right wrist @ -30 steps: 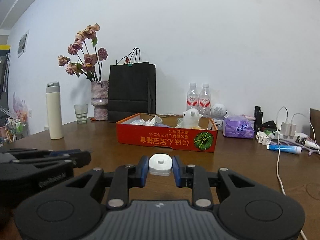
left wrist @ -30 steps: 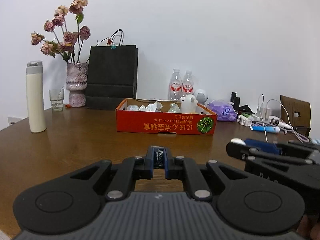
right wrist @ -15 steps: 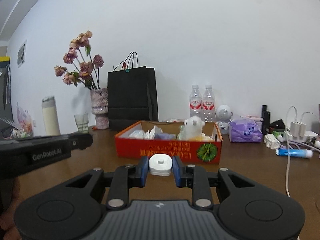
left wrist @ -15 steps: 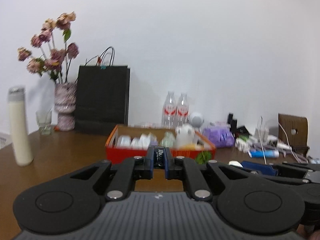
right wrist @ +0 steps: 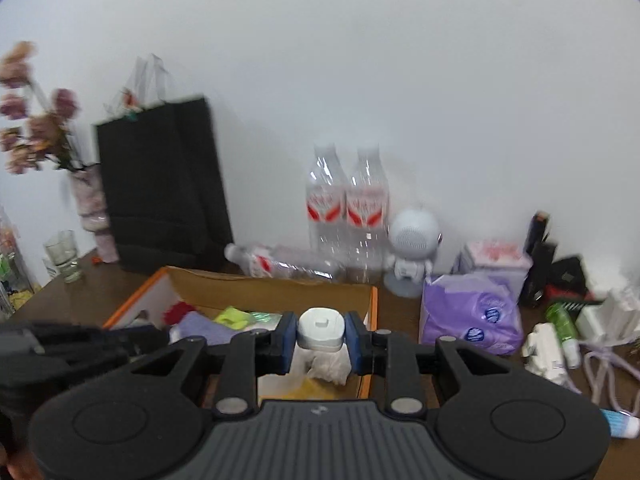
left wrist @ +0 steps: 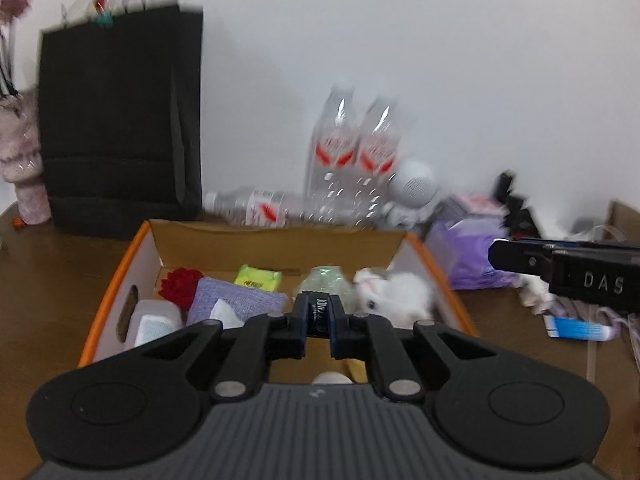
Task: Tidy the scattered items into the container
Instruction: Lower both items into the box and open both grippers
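An orange cardboard box (left wrist: 120, 276) sits on the brown table and holds several items: a white plush toy (left wrist: 394, 292), a purple cloth (left wrist: 236, 304), a red flower, a yellow-green packet. My left gripper (left wrist: 320, 314) is shut on a thin dark blue object (left wrist: 320, 312) and hovers over the box. My right gripper (right wrist: 321, 330) is shut on a small white oval case (right wrist: 321, 328), above the box's right part (right wrist: 373, 308). The right gripper also shows in the left wrist view (left wrist: 568, 270), to the right of the box.
A black paper bag (left wrist: 120, 120) and a vase stand behind the box on the left. Water bottles (right wrist: 346, 208) and a white robot figure (right wrist: 412, 244) stand behind it. A purple tissue pack (right wrist: 472, 312), a blue tube (left wrist: 580, 328), chargers and cables lie to the right.
Both grippers have moved forward and risen, from above the bare table to over the box, looking down into it. Each keeps its object.
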